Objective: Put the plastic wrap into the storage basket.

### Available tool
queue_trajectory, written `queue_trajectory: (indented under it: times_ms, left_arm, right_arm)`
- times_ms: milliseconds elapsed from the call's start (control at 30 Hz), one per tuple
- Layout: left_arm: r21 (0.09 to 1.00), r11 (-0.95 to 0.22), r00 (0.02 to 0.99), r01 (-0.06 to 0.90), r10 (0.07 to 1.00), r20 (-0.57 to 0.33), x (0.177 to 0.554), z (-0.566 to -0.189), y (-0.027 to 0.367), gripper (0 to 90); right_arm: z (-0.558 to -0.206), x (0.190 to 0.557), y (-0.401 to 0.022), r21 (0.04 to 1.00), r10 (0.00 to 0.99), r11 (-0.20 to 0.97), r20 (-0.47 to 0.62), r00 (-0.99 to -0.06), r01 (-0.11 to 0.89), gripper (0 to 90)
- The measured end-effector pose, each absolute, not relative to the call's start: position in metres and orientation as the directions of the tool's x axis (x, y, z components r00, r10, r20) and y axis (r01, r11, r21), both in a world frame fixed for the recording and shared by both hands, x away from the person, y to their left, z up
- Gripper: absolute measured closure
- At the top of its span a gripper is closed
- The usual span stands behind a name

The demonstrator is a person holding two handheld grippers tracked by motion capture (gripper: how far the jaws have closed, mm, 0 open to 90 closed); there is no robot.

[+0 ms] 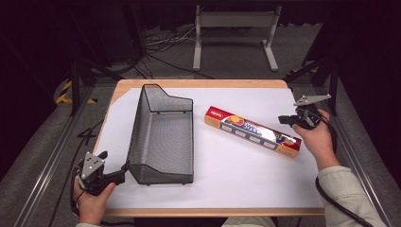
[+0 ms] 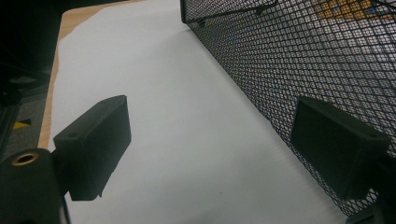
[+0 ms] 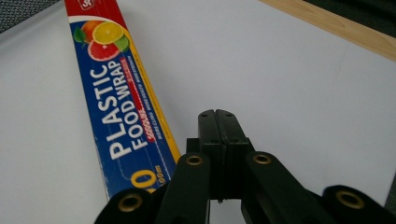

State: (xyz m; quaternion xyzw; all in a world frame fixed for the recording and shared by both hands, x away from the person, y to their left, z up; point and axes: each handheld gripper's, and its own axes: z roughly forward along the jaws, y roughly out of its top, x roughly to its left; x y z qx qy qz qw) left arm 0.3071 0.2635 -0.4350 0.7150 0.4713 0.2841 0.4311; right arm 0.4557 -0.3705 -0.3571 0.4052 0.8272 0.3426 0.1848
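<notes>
A black wire-mesh basket [image 1: 162, 137] stands left of centre on the white table cover. To its right a long plastic food wrap box [image 1: 253, 131] lies flat at an angle. My left gripper [image 1: 122, 174] is at the basket's near left corner, open wide. In the left gripper view its right finger [image 2: 338, 144] is against the outside of the mesh wall [image 2: 299, 56], and its left finger [image 2: 93, 144] is over bare cover. My right gripper [image 1: 283, 119] hovers just behind the box's right end, shut on nothing. The right gripper view has the shut gripper [image 3: 218, 135] beside the box [image 3: 116, 93].
The white sheet [image 1: 227, 179] covers a wooden table whose edge [image 3: 336, 25] lies near my right gripper. A metal frame [image 1: 234, 33] and cables lie on the floor beyond the table. Rails run along both table sides.
</notes>
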Motion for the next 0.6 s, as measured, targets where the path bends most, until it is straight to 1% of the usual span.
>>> queue_trajectory:
  times_ms: [133, 267, 367, 533, 600]
  left_arm:
    - [0.881, -0.191, 0.398, 0.432, 0.918, 0.004, 0.307, -0.435, 0.264, 13.0]
    - [0.882, -0.186, 0.392, 0.432, 0.920, 0.001, 0.307, -0.435, 0.265, 13.1]
    - [0.884, -0.190, 0.392, 0.426, 0.920, 0.008, 0.306, -0.435, 0.264, 13.1]
    - [0.883, -0.191, 0.392, 0.429, 0.920, 0.009, 0.306, -0.435, 0.264, 13.1]
    - [0.883, -0.187, 0.387, 0.431, 0.922, 0.006, 0.305, -0.435, 0.264, 13.1]
  right_arm:
    - [-0.363, 0.457, -0.379, 0.702, 0.804, 0.438, -0.026, -0.594, 0.561, 90.0]
    - [-0.382, 0.457, -0.389, 0.667, 0.808, 0.447, -0.014, -0.590, 0.596, 90.0]
    - [-0.393, 0.457, -0.395, 0.650, 0.797, 0.455, 0.008, -0.604, 0.608, 90.0]
    - [-0.400, 0.456, -0.398, 0.602, 0.788, 0.484, 0.016, -0.616, 0.635, 90.0]
    - [-0.402, 0.454, -0.400, 0.606, 0.791, 0.470, 0.033, -0.611, 0.642, 90.0]
